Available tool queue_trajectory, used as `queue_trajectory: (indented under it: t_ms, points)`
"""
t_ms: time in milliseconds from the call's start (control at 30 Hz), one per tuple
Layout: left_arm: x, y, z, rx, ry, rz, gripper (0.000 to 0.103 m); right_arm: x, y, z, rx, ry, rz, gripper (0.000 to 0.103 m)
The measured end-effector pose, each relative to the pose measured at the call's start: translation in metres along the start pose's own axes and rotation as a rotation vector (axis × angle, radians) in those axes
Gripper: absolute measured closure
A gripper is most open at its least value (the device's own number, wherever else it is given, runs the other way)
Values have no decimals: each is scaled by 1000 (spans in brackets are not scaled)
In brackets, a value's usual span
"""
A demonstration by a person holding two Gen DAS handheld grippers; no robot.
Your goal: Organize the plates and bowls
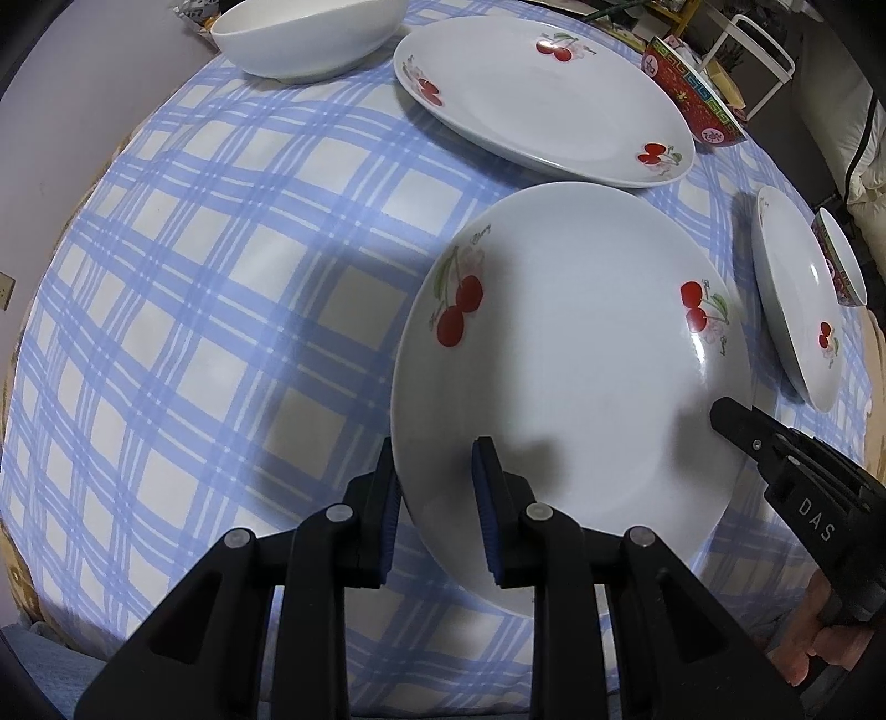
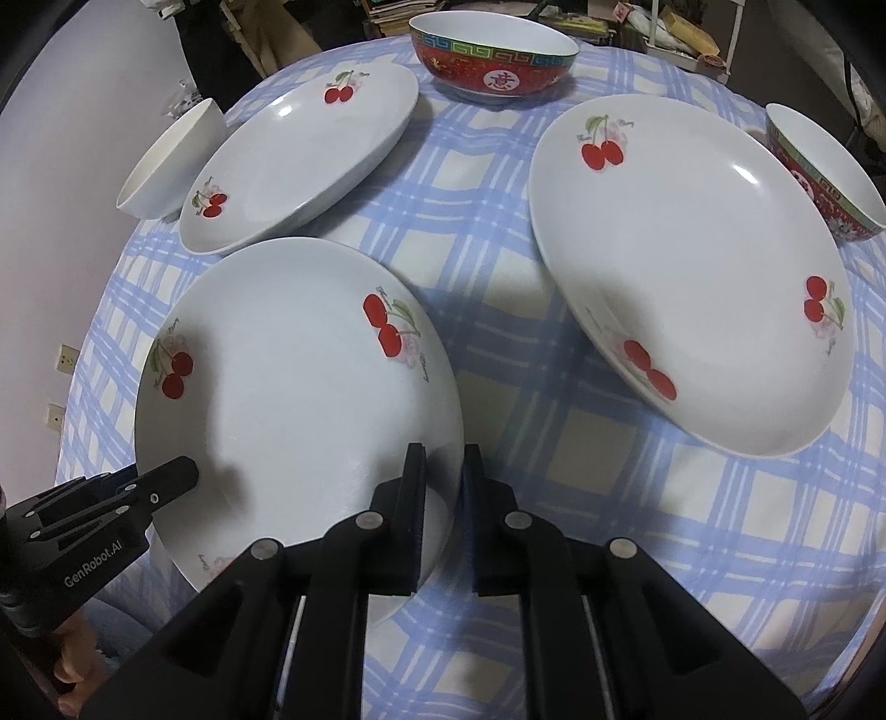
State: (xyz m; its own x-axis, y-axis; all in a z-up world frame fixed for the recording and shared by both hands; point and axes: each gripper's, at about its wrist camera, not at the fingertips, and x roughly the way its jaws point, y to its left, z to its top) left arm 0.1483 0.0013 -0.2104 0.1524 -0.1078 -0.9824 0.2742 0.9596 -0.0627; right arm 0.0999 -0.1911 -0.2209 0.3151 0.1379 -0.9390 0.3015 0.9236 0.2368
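Left wrist view: both grippers, left [image 1: 437, 498] and right [image 2: 444, 518], are clamping opposite rims of the near-edge plate [image 1: 559, 376], while two plates and three bowls are sitting scattered, nothing stacked yet.

This looks like a lived-in home dining corner, centred on a table [image 2: 498, 343] under a blue-and-cream checked cloth set with cherry-printed plates [image 2: 692, 266] and red patterned bowls [image 2: 493, 61]. Beyond the table's far edge lie stacked books and papers [image 2: 398, 14] and a white frame [image 1: 758, 61]. To its left a plain wall carries power sockets [image 2: 67, 359].
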Motion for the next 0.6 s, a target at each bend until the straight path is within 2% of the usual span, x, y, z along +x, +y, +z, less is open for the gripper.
queue_trajectory:
  t_ms: [200, 333, 533, 600]
  points:
    - [-21, 10, 7, -28, -63, 6, 78, -8, -1, 6, -1, -19, -6, 90]
    - [-41, 10, 12, -7, -141, 54, 78, -24, 1, 14, -24, -80, -26, 90]
    - [-55, 7, 27, 20, -226, 120, 76, -44, 3, 39, -67, -171, -4, 90]
    - [-60, 3, 34, 18, -251, 125, 71, -45, 8, 53, -97, -197, -9, 90]
